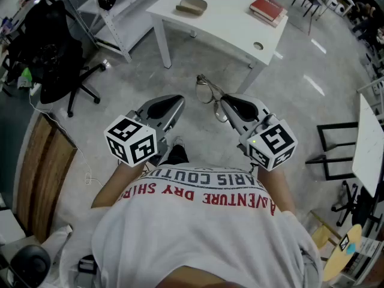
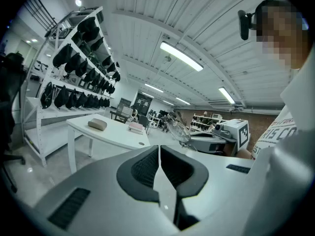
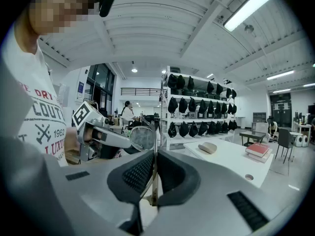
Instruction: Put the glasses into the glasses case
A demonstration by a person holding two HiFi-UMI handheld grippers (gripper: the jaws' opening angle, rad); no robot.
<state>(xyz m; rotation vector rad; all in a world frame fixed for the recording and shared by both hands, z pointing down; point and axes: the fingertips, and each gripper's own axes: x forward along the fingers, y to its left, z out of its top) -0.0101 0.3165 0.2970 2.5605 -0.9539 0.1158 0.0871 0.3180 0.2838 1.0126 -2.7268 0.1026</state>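
Observation:
Thin metal-framed glasses (image 1: 210, 93) hang in the air over the floor, and my right gripper (image 1: 225, 102) is shut on one of their temple arms. In the right gripper view a lens (image 3: 142, 137) stands just past the closed jaws of my right gripper (image 3: 155, 154). The beige glasses case (image 1: 192, 6) lies closed on the white table (image 1: 228, 23) ahead, well beyond both grippers; it also shows as the case (image 3: 207, 147) and the case (image 2: 97, 125). My left gripper (image 1: 178, 102) is shut with nothing in it, level with the right one and to its left.
Red books (image 1: 267, 9) lie at the table's right end near a round hole (image 1: 258, 45). A black office chair (image 1: 60, 59) stands at the left, beside a white rack of dark gear (image 2: 74, 77). A black metal frame (image 1: 336, 149) is at the right.

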